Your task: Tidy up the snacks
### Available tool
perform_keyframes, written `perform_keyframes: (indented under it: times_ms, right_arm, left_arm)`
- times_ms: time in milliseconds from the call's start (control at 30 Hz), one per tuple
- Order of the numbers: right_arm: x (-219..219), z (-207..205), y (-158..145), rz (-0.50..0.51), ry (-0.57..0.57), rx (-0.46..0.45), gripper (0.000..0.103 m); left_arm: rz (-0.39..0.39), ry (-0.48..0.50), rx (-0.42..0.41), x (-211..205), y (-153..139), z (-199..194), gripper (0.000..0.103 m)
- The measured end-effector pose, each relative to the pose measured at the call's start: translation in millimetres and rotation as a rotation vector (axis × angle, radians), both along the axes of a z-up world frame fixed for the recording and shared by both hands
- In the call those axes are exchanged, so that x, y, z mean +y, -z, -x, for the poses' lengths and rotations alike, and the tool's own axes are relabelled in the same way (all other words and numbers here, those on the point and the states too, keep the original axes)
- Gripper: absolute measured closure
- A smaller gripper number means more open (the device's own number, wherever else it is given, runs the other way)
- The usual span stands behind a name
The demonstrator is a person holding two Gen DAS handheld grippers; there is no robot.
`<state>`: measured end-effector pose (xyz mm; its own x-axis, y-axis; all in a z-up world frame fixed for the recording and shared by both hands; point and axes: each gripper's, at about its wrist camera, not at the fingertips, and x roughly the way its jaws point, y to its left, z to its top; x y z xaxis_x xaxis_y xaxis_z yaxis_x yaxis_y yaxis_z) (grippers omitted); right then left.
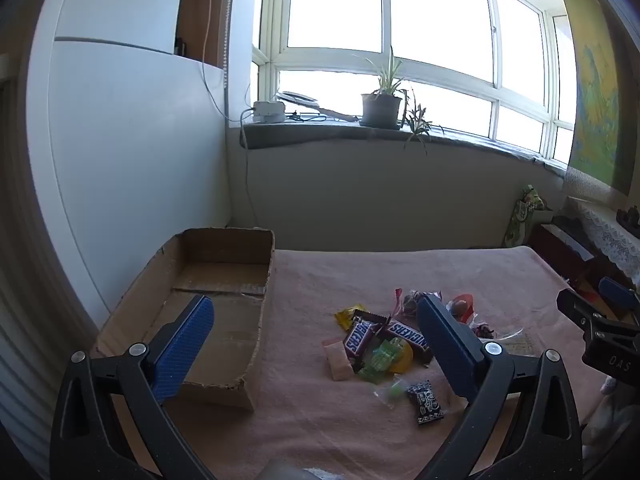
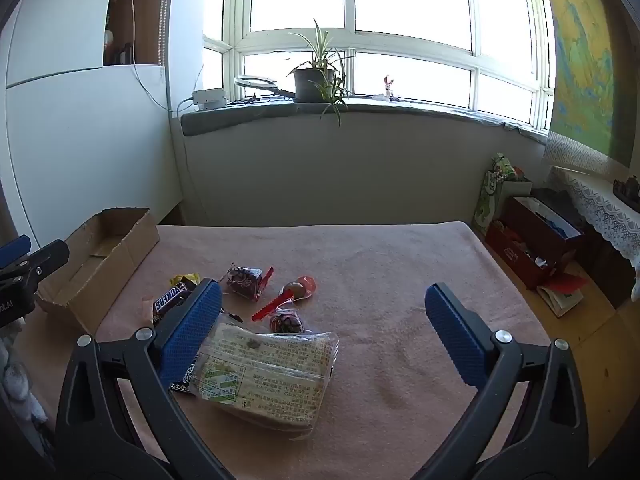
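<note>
A pile of snacks lies on the pink cloth: two Snickers bars (image 1: 406, 334), a yellow-green candy (image 1: 386, 356), a black patterned packet (image 1: 426, 402) and a pink wafer (image 1: 339, 364). An empty cardboard box (image 1: 224, 280) stands at the left; it also shows in the right wrist view (image 2: 104, 248). My left gripper (image 1: 316, 344) is open above the cloth between box and pile. My right gripper (image 2: 324, 332) is open, over a large clear cracker pack (image 2: 268, 376). Red-wrapped candies (image 2: 250, 282) and a lollipop (image 2: 298, 288) lie beyond it.
The pink cloth (image 2: 380, 264) covers the table up to the wall under the window. A potted plant (image 2: 316, 76) stands on the sill. Red boxes and bags (image 2: 532, 240) sit on the floor at the right. A white cabinet (image 1: 120, 140) stands behind the box.
</note>
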<state>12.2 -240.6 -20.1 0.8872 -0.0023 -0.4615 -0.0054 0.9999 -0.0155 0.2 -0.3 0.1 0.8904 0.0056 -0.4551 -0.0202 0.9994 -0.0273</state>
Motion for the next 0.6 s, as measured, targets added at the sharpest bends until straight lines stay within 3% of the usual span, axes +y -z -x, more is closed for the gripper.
perform_keyframes:
  times_ms: [600]
  right_arm:
    - [4,-4,4,0.018,-0.002,0.031,0.000]
  left_arm:
    - [-0.010,0.007,-0.007,-8,7,-11,0.002]
